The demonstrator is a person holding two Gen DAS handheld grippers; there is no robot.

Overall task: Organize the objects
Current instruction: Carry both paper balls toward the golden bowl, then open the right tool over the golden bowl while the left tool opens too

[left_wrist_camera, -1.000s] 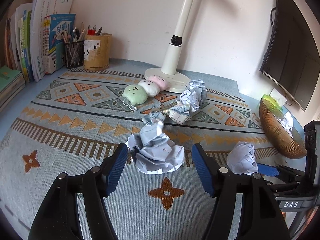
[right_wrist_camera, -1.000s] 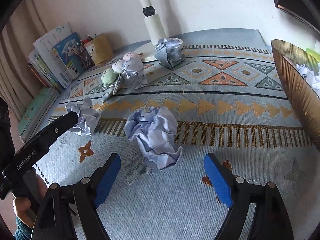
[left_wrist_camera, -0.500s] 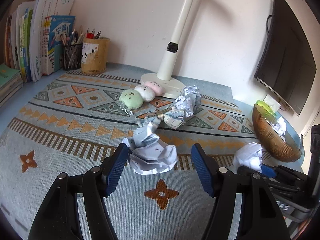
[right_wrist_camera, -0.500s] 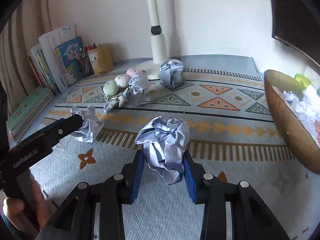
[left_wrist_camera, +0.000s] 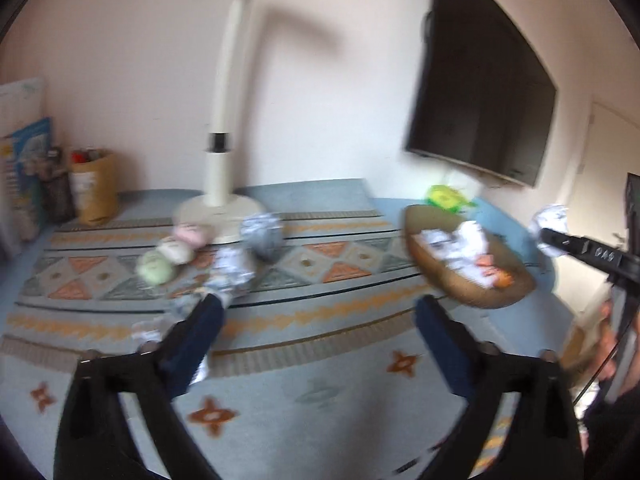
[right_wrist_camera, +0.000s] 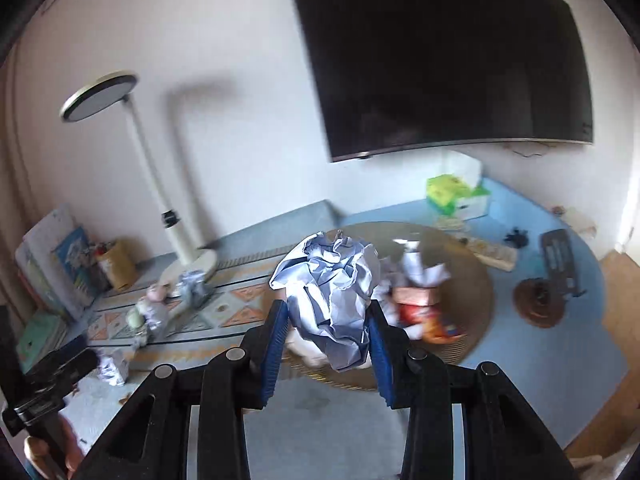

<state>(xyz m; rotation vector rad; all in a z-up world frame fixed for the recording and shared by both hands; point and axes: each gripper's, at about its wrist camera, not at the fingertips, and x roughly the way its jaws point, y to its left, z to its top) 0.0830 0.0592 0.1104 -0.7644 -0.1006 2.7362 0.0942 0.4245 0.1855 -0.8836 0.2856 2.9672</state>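
Left claw (left_wrist_camera: 316, 316) gapes above the rug (left_wrist_camera: 320, 380) (blurred), brown bowl (left_wrist_camera: 476, 296) nearby.

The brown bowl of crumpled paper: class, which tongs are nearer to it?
Right. The right tongs hold a paper ball just above the brown bowl; the left tongs hang open over the patterned mat, off to the bowl's left.

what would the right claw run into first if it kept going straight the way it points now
Most likely the brown bowl of paper scraps: it lies right behind the crumpled paper ball that the right claw grips. Depth is unclear, so it might pass above the rim.
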